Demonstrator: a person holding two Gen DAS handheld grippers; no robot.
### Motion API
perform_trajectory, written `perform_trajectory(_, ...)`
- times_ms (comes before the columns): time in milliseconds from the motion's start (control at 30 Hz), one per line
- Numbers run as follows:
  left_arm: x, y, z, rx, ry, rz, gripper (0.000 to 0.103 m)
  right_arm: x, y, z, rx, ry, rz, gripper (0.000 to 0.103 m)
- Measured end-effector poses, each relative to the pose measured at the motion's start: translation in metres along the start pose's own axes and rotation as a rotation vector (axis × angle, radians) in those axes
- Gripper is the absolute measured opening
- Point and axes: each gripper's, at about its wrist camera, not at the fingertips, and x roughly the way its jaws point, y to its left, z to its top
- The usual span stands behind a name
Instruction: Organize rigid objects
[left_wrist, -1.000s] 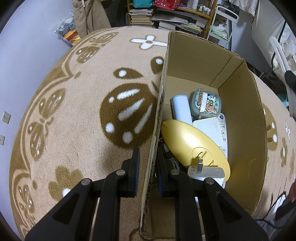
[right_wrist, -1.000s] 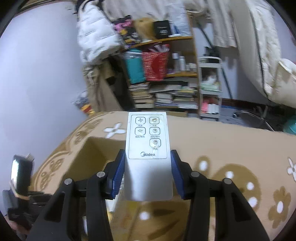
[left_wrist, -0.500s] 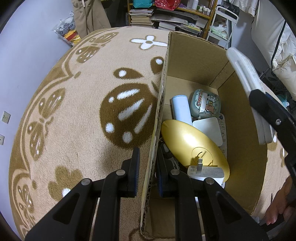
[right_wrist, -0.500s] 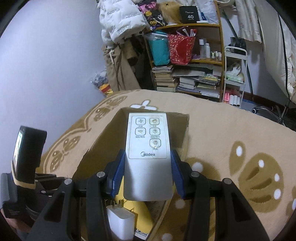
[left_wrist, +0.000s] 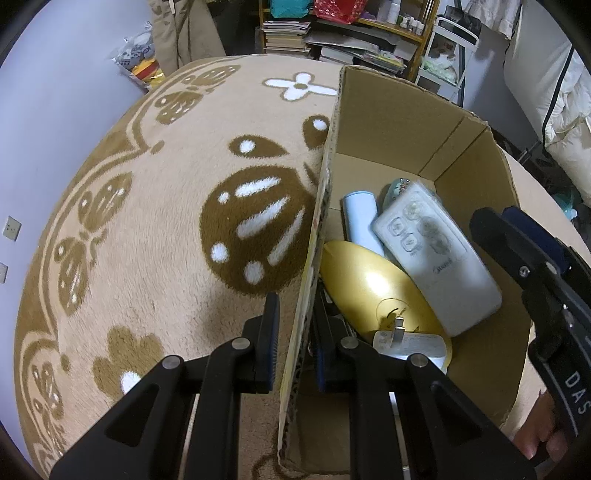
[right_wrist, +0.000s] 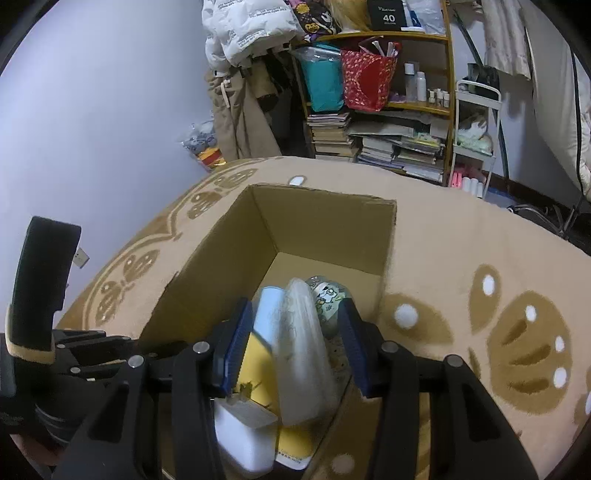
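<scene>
Left tongs (left_wrist: 293, 314) are narrow, pinching the cardboard box (left_wrist: 388, 122) by its near wall; hold it steady. Right tongs (right_wrist: 293, 332) stand part open, pads clear of the white remote (right_wrist: 303, 343), which sits blurred between them, inside the box. Withdraw straight up.

One cardboard box (left_wrist: 476, 177) holds one white remote (left_wrist: 436, 254), one gold oval dish (left_wrist: 365, 280), one pale blue cylinder (left_wrist: 360, 218), one white charger (left_wrist: 410, 345) and one cartoon-printed case (right_wrist: 328, 295). Two grippers show: left (left_wrist: 295, 321), right (right_wrist: 295, 347).
</scene>
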Motion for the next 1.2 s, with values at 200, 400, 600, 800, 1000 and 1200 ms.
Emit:
perform_trajectory(200, -0.002, -0.003, -0.002, 0.02, -0.007, 0.019, 0.016, -0.018, -0.008, 0.0, 0.054, -0.011, -0.009, 0.066)
perform_trajectory(400, -0.013, -0.011, -0.004, 0.057, -0.032, 0.07, 0.018, -0.036, -0.024, -0.007, 0.115, -0.003, -0.045, 0.08)
perform_trajectory(600, -0.032, -0.013, -0.006, 0.074, -0.085, 0.094, 0.061, -0.055, -0.038, -0.014, 0.166, -0.01, -0.073, 0.089)
perform_trajectory(800, -0.052, -0.022, -0.008, 0.109, -0.161, 0.123, 0.094, -0.07, -0.047, -0.024, 0.186, -0.025, -0.115, 0.1)
perform_trajectory(1000, -0.067, -0.027, -0.012, 0.112, -0.198, 0.113, 0.095, -0.084, -0.055, -0.032, 0.208, -0.024, -0.134, 0.1)
perform_trajectory(1200, -0.099, -0.033, -0.017, 0.122, -0.3, 0.12, 0.095, -0.102, -0.057, -0.036, 0.196, -0.048, -0.129, 0.101)
